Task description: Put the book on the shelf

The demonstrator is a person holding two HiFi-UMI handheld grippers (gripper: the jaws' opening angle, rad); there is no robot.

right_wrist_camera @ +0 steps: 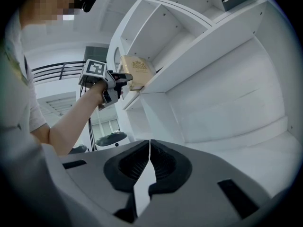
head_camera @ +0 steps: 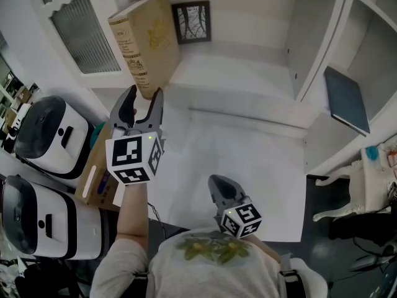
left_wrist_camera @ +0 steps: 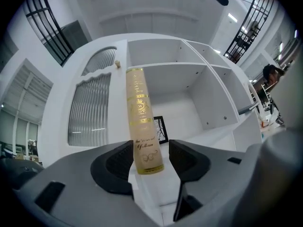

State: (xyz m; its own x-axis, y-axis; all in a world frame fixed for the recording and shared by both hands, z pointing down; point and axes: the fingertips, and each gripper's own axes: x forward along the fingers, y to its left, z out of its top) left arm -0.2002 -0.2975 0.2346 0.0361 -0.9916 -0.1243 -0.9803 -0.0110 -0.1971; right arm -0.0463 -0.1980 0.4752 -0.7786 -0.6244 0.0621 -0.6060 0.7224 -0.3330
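Left gripper view looks along the left gripper [left_wrist_camera: 150, 157], whose jaws stand a narrow way apart and pinch the lower end of the book [left_wrist_camera: 142, 122] between their dark ribbed pads. The book rises straight up from between the jaws with its spine facing the camera, leaning slightly. It is a pale tan hardback with gold bands, an emblem and script lettering down the spine, and a gold rule at its foot just above the jaw pads. Beyond the jaws, behind the book, opens a compartment of the white shelf [left_wrist_camera: 208, 98], with a small framed picture [left_wrist_camera: 161, 129] leaning on its back wall just to the right of the spine. In the head view the book is held off any surface, above and ahead of the jaws, its cover turned toward the shelf.

The right gripper [right_wrist_camera: 149, 150] has its jaws pressed together at the tips with nothing between them; it is held low near the person's body, and ahead of its jaws there is only the white side of the shelf.
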